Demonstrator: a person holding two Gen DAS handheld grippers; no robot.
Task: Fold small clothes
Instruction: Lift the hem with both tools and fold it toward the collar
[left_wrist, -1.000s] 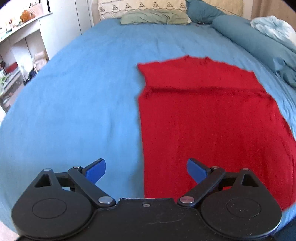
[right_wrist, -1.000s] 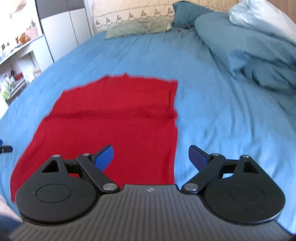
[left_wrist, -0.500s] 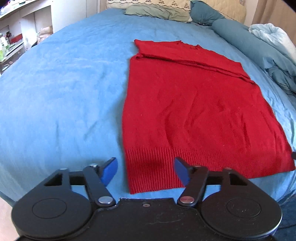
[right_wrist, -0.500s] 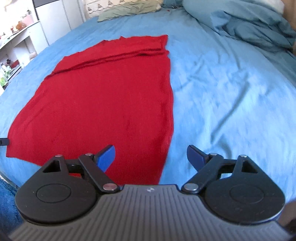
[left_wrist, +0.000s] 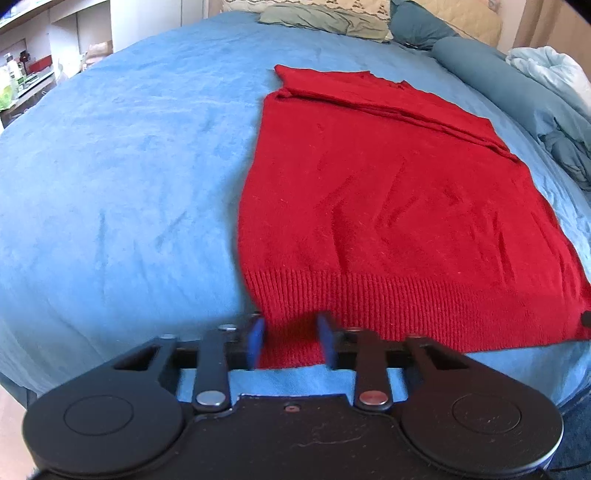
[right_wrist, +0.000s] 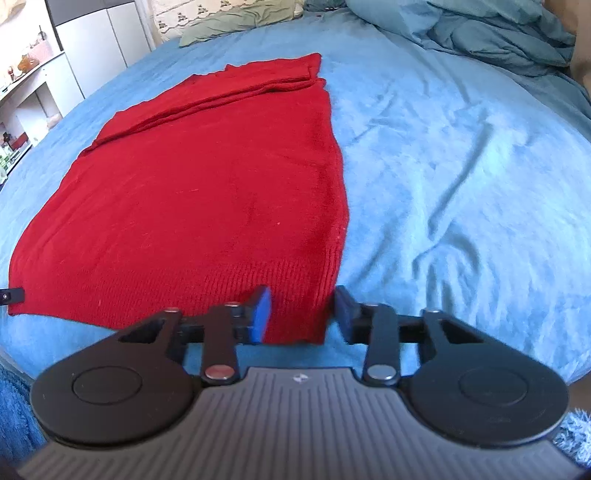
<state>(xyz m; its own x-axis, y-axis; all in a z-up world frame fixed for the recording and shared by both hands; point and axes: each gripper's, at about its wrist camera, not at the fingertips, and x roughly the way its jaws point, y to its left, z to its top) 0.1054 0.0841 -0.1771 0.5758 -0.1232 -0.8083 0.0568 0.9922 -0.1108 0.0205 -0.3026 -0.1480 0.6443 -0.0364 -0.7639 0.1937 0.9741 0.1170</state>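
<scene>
A red knit sweater (left_wrist: 376, 199) lies flat on the blue bed sheet (left_wrist: 122, 177), sleeves folded in at the far end, ribbed hem nearest me. My left gripper (left_wrist: 291, 338) is at the hem's left corner, its blue pads partly closed with the hem between them. My right gripper (right_wrist: 301, 314) is at the hem's right corner (right_wrist: 306, 295), its pads also narrowed around the fabric, a gap still showing. The sweater also shows in the right wrist view (right_wrist: 207, 184). The tip of the other gripper shows at each view's edge.
Pillows (left_wrist: 325, 18) and a rumpled blue duvet (right_wrist: 498, 33) lie at the head and right side of the bed. White shelves (right_wrist: 37, 85) stand to the left. The near bed edge is just below both grippers.
Both grippers have pulled back and dropped to the near hem corners. Their jaws have narrowed from wide open to partly closed around the hem.
</scene>
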